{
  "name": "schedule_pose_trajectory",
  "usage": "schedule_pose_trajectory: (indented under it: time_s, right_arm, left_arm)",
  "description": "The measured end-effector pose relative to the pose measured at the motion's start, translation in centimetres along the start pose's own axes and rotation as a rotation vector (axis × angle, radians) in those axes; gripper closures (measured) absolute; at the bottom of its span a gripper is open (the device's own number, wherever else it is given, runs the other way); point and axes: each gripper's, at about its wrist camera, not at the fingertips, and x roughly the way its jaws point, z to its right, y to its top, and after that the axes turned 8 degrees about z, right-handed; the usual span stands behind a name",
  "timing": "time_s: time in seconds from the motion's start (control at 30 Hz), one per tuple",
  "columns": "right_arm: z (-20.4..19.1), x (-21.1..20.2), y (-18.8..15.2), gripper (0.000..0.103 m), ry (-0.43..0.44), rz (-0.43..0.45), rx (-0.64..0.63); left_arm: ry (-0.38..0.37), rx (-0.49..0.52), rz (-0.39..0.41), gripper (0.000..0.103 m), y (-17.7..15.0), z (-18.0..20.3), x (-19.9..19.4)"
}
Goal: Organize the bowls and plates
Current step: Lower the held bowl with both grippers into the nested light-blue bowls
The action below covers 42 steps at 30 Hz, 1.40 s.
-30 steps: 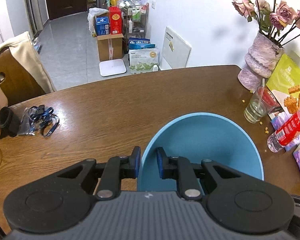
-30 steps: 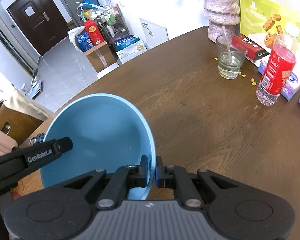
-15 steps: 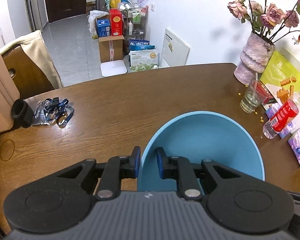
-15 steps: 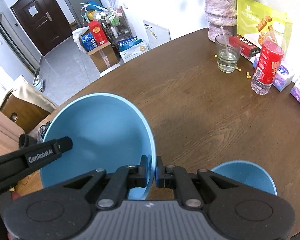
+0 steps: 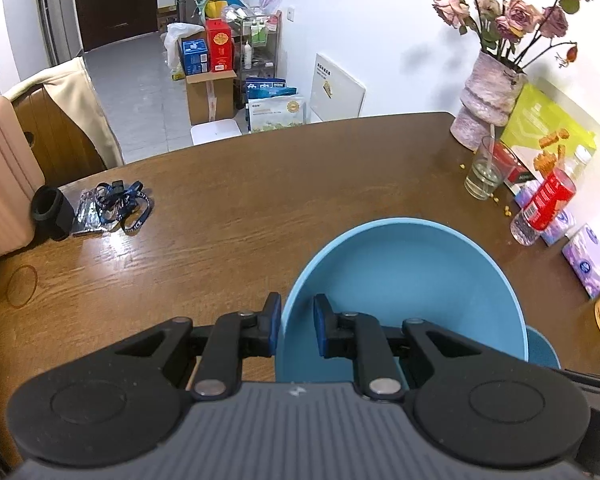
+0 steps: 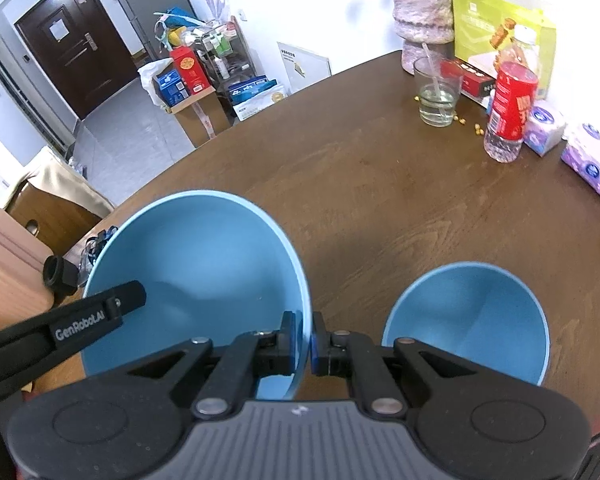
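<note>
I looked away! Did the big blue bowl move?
Yes. The big blue bowl pulled back from the vase, toward the small blue bowl.

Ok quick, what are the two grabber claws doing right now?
Left gripper: closed on the rim of the large light-blue plastic bowl.
Right gripper: closed on the same bowl's opposite rim.

Upper right of the left wrist view there's a pinkish vase (image 5: 489,104) of dried roses (image 5: 516,8), with a glass of water (image 5: 483,172) and a red-label bottle (image 5: 542,210) just below it. A blue lanyard (image 5: 126,206) lies mid-left on the wooden table (image 5: 260,200). Boxes (image 5: 208,64) crowd the floor up top by a dark door (image 5: 112,0).
</note>
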Motion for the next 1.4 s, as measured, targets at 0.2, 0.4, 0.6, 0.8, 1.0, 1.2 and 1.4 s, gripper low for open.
schedule_pose_trajectory:
  time_s: [0.2,0.4,0.6,0.8,1.0,1.2,1.4]
  right_arm:
    - [0.5,-1.2,-1.7,0.096,-0.016,0.013,0.025]
    - [1.2,-2.6,-2.9,0.096,-0.048,0.056,0.045]
    - [2.7,-3.2,-3.8,0.096,-0.041,0.076,0.092]
    - [4.5,-3.2,-4.3,0.096,-0.041,0.077,0.113]
    - [6.5,-3.4,-4.3,0.096,-0.047,0.076,0.118]
    - [8.6,-3.7,-3.8,0.096,-0.058,0.085,0.124]
    - [10.6,-3.9,-3.2,0.096,-0.072,0.096,0.139]
  left_arm:
    - [-0.02,0.012,-0.007,0.085,-1.6,0.3,-1.1]
    - [-0.042,0.043,-0.011,0.085,-2.7,0.9,-1.8]
    - [-0.04,0.053,-0.016,0.085,-3.5,1.8,-2.3]
    - [-0.041,0.059,-0.019,0.085,-4.2,3.4,-2.4]
    - [-0.044,0.063,-0.03,0.085,-4.7,5.5,-2.1]
    - [-0.054,0.071,-0.031,0.085,-4.8,7.6,-1.9]
    - [-0.065,0.087,-0.035,0.085,-4.6,10.0,-1.5]
